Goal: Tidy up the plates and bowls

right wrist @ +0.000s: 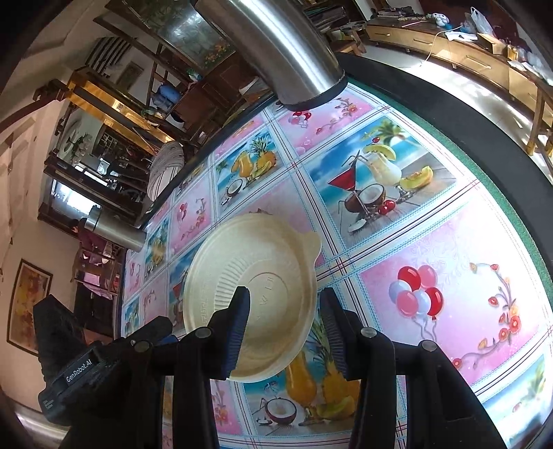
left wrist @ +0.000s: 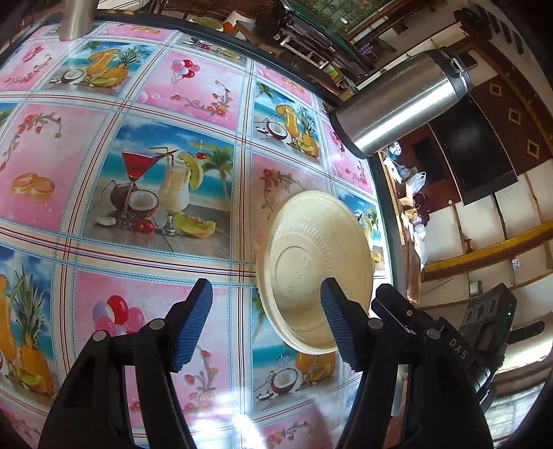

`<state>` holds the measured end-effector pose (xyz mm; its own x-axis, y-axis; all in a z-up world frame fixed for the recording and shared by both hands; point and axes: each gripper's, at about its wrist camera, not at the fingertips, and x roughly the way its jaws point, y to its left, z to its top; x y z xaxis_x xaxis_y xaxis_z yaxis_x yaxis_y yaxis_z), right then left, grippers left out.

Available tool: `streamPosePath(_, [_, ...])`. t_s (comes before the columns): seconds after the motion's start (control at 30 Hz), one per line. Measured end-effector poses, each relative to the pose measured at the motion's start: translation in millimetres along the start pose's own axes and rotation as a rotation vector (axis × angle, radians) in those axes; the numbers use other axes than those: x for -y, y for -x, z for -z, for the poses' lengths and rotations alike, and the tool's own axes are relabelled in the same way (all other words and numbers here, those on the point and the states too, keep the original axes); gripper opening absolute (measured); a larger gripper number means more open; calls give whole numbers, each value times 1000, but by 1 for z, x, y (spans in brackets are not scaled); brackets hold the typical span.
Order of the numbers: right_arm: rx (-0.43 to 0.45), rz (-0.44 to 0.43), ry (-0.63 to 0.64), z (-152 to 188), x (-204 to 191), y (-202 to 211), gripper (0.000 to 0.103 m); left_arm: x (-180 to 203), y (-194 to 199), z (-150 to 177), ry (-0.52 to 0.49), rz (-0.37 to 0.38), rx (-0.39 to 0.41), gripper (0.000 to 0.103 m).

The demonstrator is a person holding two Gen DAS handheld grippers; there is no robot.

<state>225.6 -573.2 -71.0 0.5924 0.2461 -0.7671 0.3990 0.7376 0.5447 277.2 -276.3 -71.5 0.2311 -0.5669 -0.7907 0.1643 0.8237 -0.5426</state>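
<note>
A cream paper bowl (left wrist: 311, 241) lies base up on the patterned tablecloth (left wrist: 138, 121), near the table's right edge in the left wrist view. My left gripper (left wrist: 266, 286) is open; its right finger overlaps the bowl's near side, while its left finger stands over bare cloth. In the right wrist view the same bowl (right wrist: 252, 262) shows a small tab on its rim. My right gripper (right wrist: 285, 293) is open, with its left finger over the bowl's base and its right finger just outside the rim. Whether any pad touches the bowl is unclear.
A steel flask (left wrist: 401, 103) stands at the table's far right corner, and another (left wrist: 76, 17) at the far left. In the right wrist view a flask (right wrist: 276, 51) rises close ahead and a second (right wrist: 114, 231) stands further left. The dark table edge (right wrist: 449, 114) curves round.
</note>
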Motion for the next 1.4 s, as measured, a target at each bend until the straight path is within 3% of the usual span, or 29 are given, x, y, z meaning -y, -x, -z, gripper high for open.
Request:
streamPosePath(0.17, [3, 6, -4, 0, 2, -1, 46, 4, -10, 2, -10, 30, -18, 64])
streamPosePath(0.33, [-1, 2, -12, 0, 3, -3, 46, 9, -10, 5, -11, 78, 17, 64])
streamPosePath(0.93, [7, -1, -18, 0, 4, -4, 46, 5, -16, 5, -14, 13, 48, 62])
streamPosePath(1.13, [-8, 1, -38, 1, 10, -12, 43, 4, -21, 6, -29, -12, 41, 43])
streamPosePath(1.27, [-4, 2, -36, 3, 10, -13, 33, 3, -19, 6, -37, -31, 54, 24])
streamPosePath(1.4, [2, 10, -35, 3, 11, -13, 25, 3, -17, 6, -46, -44, 67, 14])
